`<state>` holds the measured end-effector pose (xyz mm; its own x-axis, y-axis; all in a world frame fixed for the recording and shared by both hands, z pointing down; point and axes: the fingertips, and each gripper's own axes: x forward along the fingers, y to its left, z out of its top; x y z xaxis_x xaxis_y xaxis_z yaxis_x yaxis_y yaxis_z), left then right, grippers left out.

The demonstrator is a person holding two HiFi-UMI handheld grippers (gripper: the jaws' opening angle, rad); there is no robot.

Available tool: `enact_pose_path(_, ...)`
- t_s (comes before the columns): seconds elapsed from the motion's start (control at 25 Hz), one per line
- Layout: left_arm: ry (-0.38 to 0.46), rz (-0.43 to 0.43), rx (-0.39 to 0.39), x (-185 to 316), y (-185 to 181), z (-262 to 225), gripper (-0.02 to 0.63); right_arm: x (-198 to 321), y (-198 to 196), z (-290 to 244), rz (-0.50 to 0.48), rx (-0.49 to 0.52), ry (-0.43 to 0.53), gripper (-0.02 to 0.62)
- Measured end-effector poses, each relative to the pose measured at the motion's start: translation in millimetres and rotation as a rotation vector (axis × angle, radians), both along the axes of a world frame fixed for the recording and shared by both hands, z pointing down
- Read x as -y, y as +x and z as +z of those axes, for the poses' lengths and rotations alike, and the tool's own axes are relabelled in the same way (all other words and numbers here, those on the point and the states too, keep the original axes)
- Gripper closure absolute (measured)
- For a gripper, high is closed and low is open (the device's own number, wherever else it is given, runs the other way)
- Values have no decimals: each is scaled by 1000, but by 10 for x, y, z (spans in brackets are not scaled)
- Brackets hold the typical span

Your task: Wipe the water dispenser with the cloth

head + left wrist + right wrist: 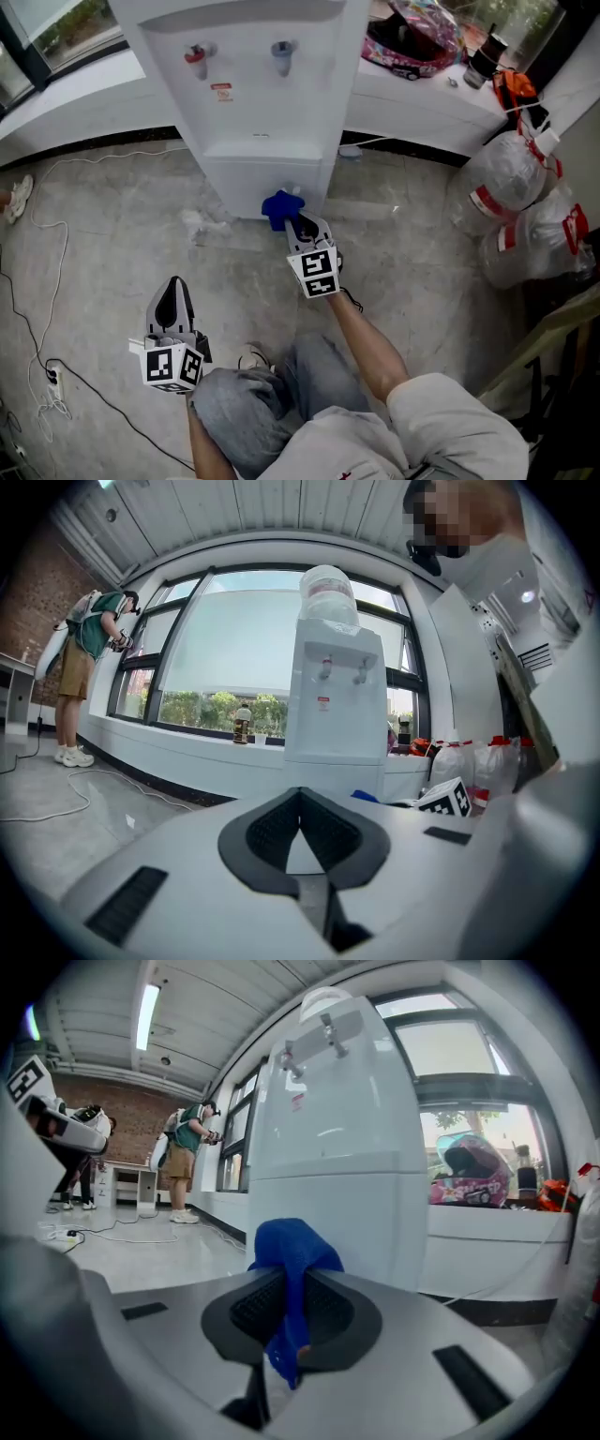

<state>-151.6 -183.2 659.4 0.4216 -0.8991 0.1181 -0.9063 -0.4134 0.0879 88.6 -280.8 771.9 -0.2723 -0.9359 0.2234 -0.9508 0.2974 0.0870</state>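
Head view, looking steeply down: the right gripper reaches forward with a blue cloth bunched at its fingertips, and the cloth rests against the lower front of the white water dispenser, just ahead of those fingertips. A red tap and a blue tap sit on the dispenser front, well beyond the fingers. The left gripper is held low over the grey floor, well apart from the dispenser, its two dark fingers drawn together with nothing at their tips. Clear plastic bags lie far off to the outer side of the right gripper's fingers. Left gripper view: the left gripper has its fingertips touching, leaving only a small triangular gap lower down, and nothing is between them. The water dispenser, topped by a water bottle, stands well beyond the fingertips, straight ahead. A person stands at the window far to the left of the fingers. Right gripper view: the right gripper is closed on the blue cloth, which is pinched between the pads, bulging above the fingertips and hanging down between the fingers. The dispenser rises directly beyond the fingertips, close behind the cloth. A pink helmet sits on the sill to the right of the fingers.
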Motion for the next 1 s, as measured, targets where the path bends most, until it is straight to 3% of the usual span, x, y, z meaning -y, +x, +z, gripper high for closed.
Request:
enact_pose_path(0.28,-17,-85,37,-177,-498,19,594,420,-1277,283,-196,6,-20,554)
enact_pose_path(0.48,-45,-164,25,-248,-814,102,594,757,-1746,557,-242,-19,-50,554)
enact_pose_path(0.68,-62,-139,36,-216,-812,175,594,991,-1630,687,-210,-45,-46,554)
enact_pose_path(1.0,-56,-86,4,-83,-579,189,594,823,-853,609,-100,-56,-33,554)
